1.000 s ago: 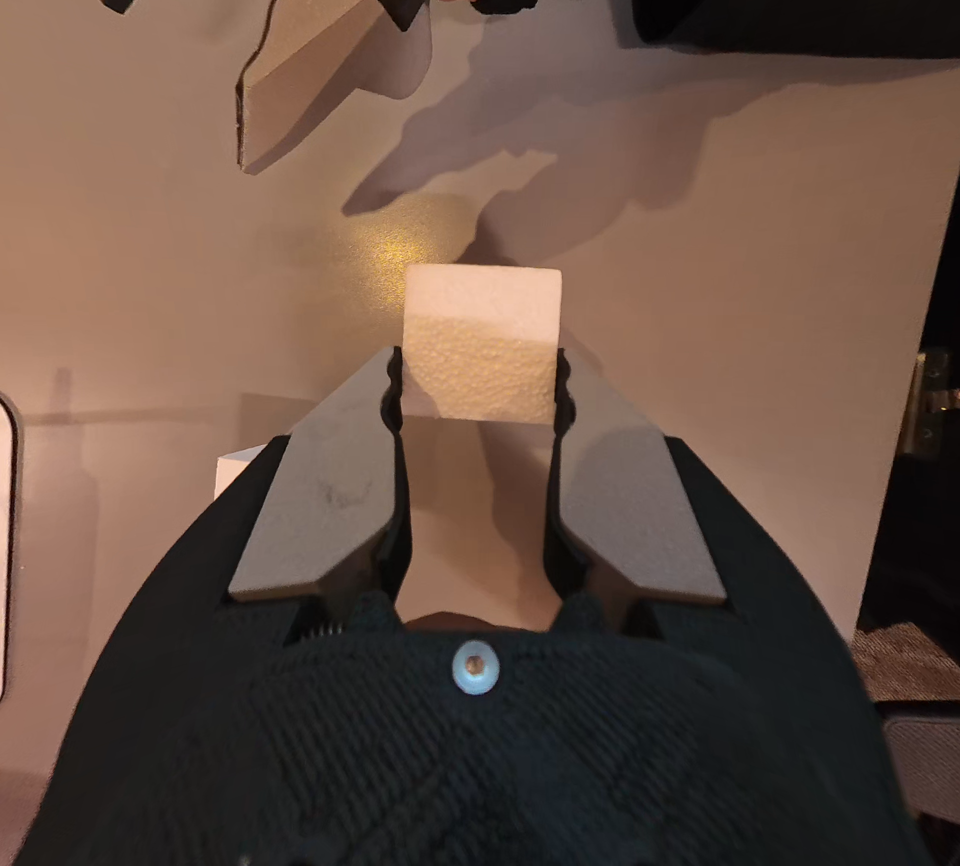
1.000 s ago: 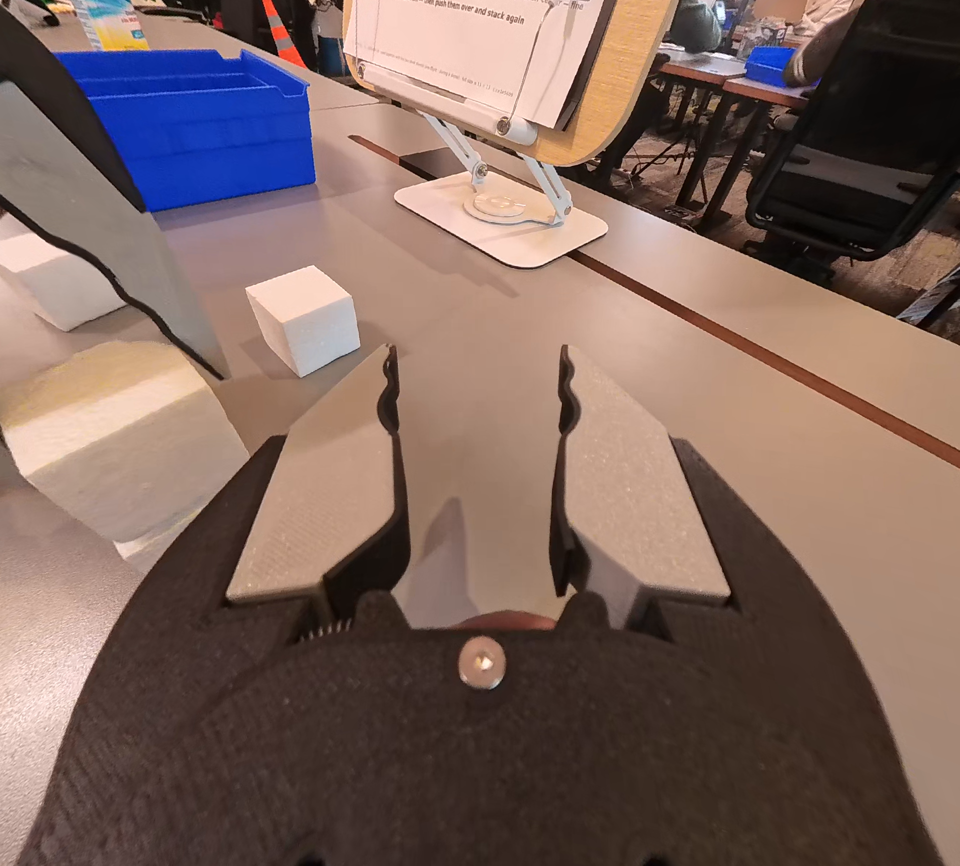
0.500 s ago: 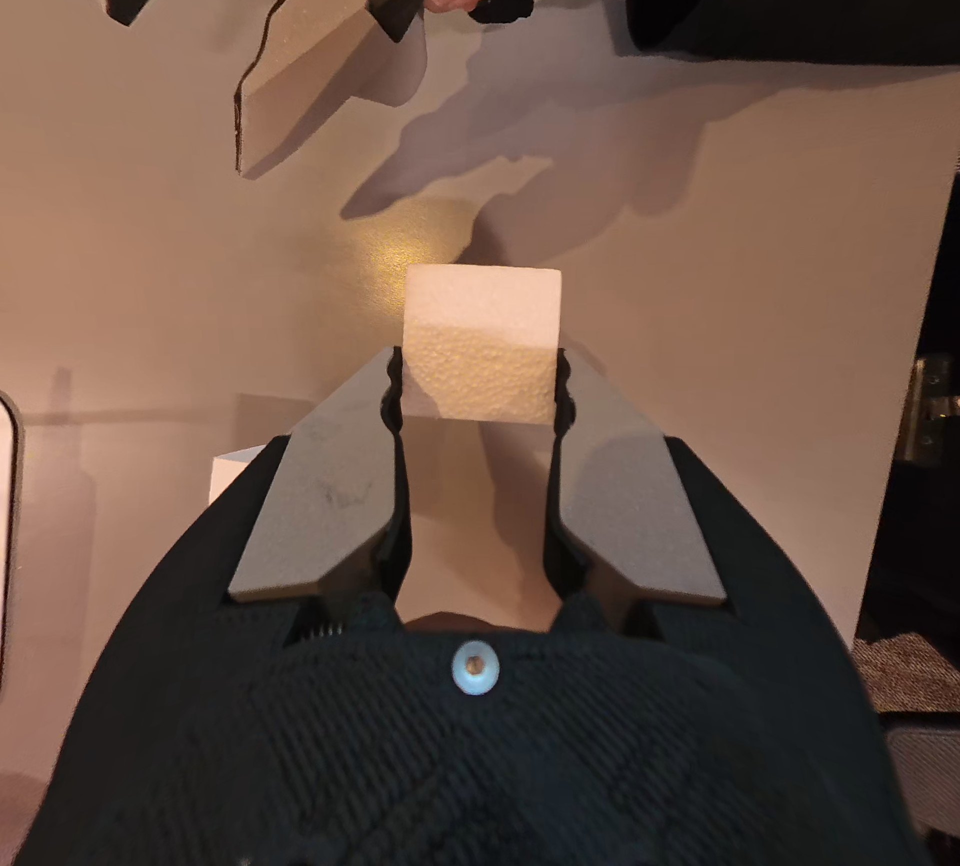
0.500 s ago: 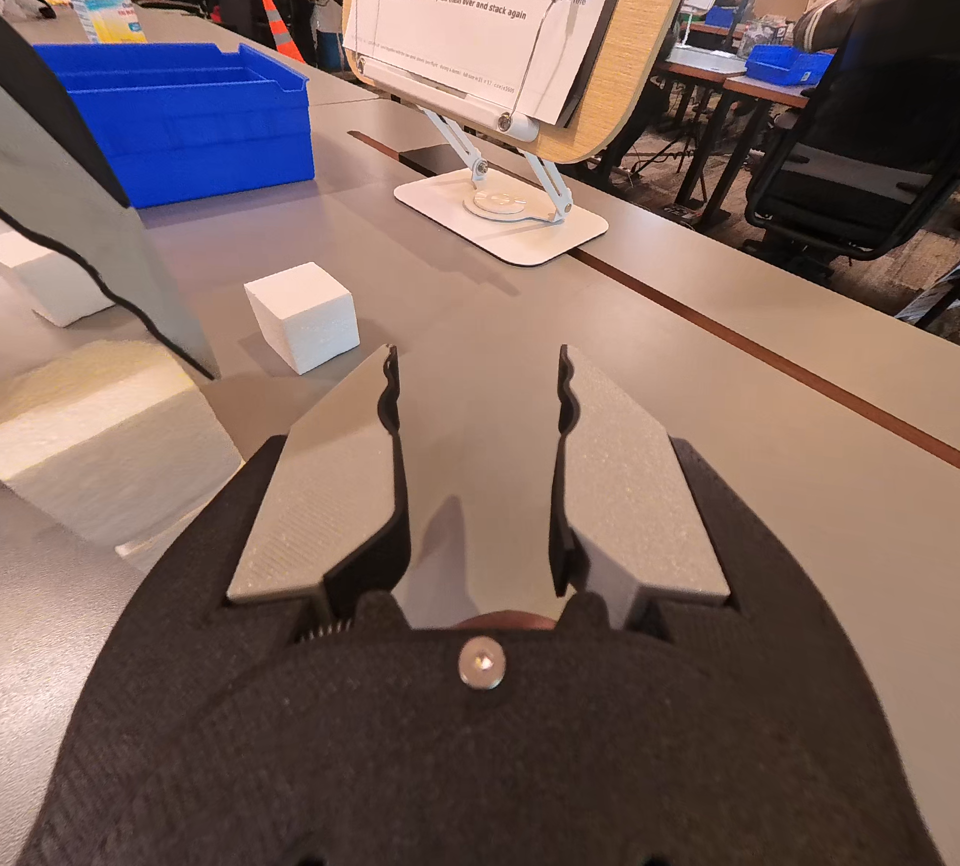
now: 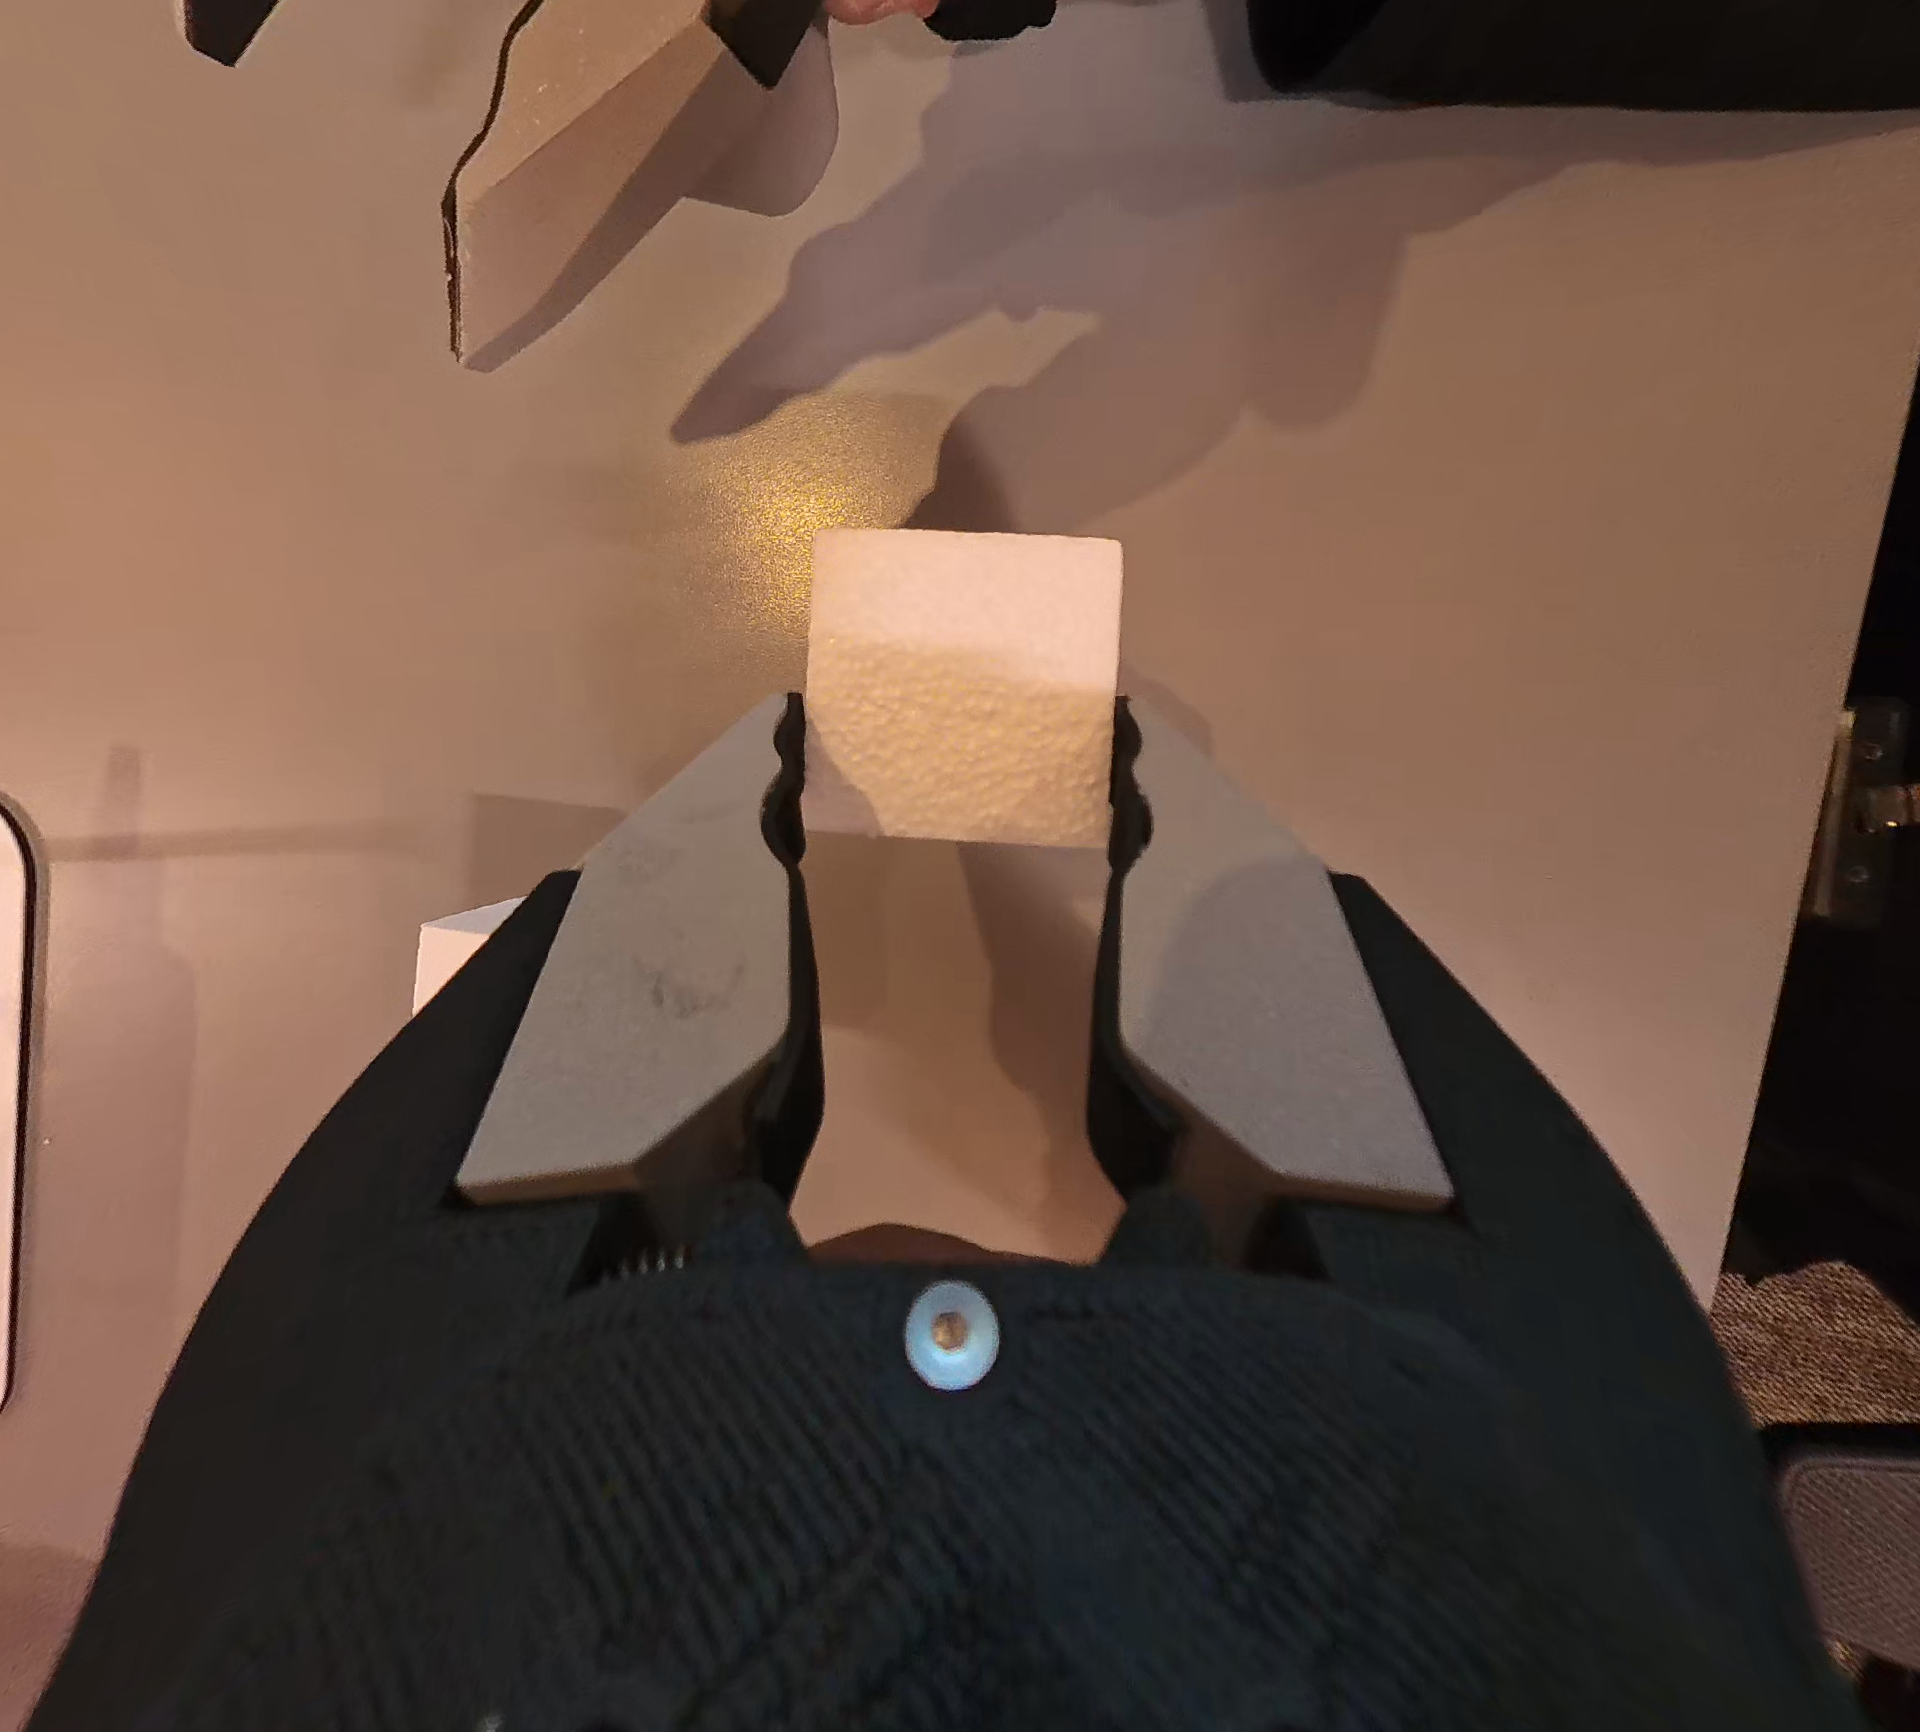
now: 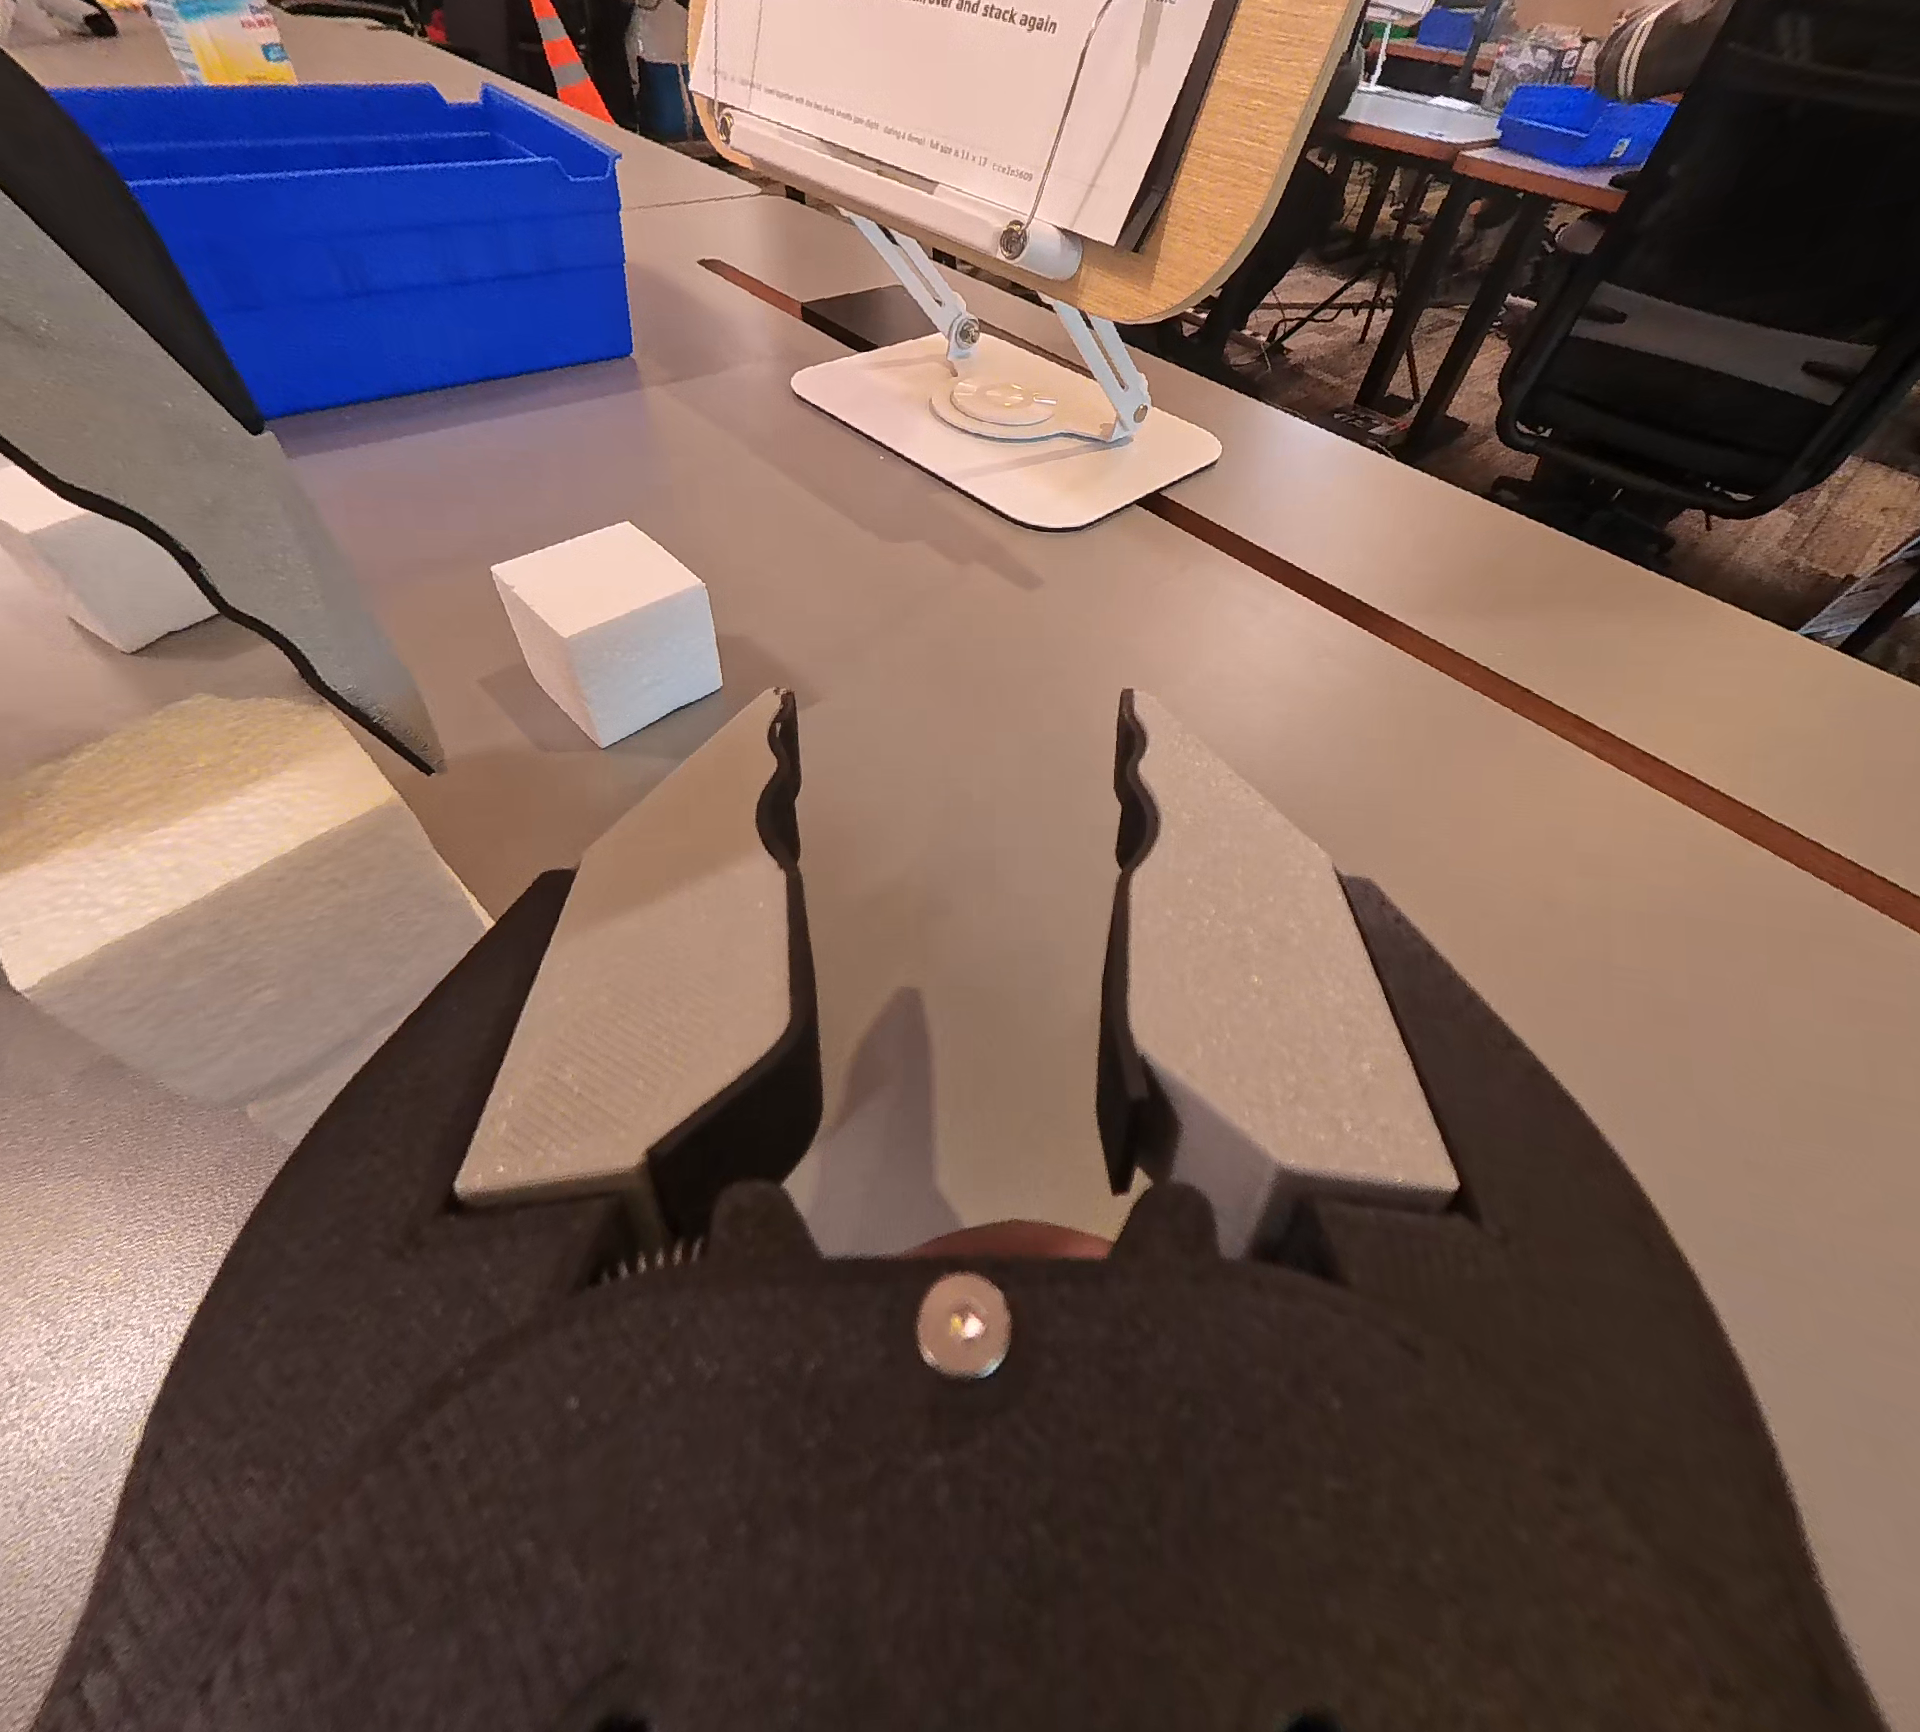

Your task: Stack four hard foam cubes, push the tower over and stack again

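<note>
White hard foam cubes are what we are stacking, and one of them (image 5: pixel 966 695) sits pinched between the grey fingertips of our left gripper (image 5: pixel 958 783), held above the pale grey tabletop (image 5: pixel 312 539). A second cube (image 6: pixel 611 628) lies loose on the table at ten o'clock from our right gripper (image 6: pixel 956 773), whose jaws stand spread and empty. A third cube (image 6: pixel 99 576) rests farther out at nine o'clock, partly behind the left gripper's finger. In the left wrist view a white corner (image 5: pixel 457 950) peeks out at eight o'clock beside the gripper body.

We judge no tower stands yet. The grip takes only the cube's near end, so a tilt or bump on setting down could twist it free. The blue plastic bin (image 6: pixel 353 238) and document stand (image 6: pixel 1018 425) sit well clear.
</note>
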`<control>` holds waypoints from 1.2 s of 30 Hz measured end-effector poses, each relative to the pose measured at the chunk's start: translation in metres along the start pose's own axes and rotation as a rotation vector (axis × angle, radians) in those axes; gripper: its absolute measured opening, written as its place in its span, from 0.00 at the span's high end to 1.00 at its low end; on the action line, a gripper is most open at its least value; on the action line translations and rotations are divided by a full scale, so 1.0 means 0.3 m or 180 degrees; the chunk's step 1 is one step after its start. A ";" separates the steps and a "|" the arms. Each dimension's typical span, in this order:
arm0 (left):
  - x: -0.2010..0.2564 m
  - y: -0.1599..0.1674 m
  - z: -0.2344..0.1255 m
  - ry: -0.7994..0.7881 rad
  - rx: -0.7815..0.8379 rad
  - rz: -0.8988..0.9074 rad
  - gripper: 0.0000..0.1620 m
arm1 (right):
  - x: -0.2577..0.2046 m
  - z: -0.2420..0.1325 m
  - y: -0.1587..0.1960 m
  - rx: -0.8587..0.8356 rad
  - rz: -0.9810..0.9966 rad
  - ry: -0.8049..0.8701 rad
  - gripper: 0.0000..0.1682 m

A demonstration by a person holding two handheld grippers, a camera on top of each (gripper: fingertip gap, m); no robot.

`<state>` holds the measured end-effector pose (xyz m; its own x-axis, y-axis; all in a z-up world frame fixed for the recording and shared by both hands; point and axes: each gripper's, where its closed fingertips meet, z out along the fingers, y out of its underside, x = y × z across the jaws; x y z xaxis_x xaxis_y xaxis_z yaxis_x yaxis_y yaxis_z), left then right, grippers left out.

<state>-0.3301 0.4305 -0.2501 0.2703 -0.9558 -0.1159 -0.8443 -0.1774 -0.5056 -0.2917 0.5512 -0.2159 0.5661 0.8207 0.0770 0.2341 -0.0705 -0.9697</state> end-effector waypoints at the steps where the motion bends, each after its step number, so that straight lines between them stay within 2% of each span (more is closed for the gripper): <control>1: -0.001 0.000 0.000 -0.0004 0.0000 -0.0003 0.65 | 0.000 0.001 0.001 -0.0003 -0.0002 0.0000 0.65; 8: -0.001 0.008 0.007 -0.0010 0.0005 -0.0030 0.64 | -0.002 0.000 -0.002 0.0004 0.0001 -0.0009 0.65; 13: -0.012 -0.002 -0.017 -0.0021 0.0111 -0.0098 0.59 | -0.001 0.000 0.000 0.0000 0.0018 -0.0016 0.65; 15: -0.029 -0.007 -0.044 -0.0104 0.0174 -0.0097 0.56 | -0.001 0.000 0.000 0.0000 0.0018 -0.0013 0.65; 19: -0.065 -0.021 -0.134 -0.0117 0.0462 -0.0192 0.56 | 0.001 -0.002 -0.002 0.0011 0.0025 -0.0010 0.65; 25: -0.201 0.070 -0.220 -0.0234 0.0491 -0.0485 0.54 | -0.004 0.000 -0.001 0.0013 0.0018 -0.0029 0.65; 29: -0.286 0.134 -0.185 -0.0236 0.0402 -0.0676 0.54 | -0.005 0.003 0.004 -0.0009 0.0006 -0.0030 0.65; 36: -0.345 0.225 -0.036 -0.0067 0.0200 -0.0628 0.53 | -0.005 0.001 0.000 0.0021 0.0013 -0.0048 0.64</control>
<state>-0.4200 0.5148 -0.2630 0.4377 -0.8987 -0.0270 -0.7437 -0.3450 -0.5726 -0.2926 0.5502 -0.2161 0.5550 0.8290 0.0694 0.2265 -0.0702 -0.9715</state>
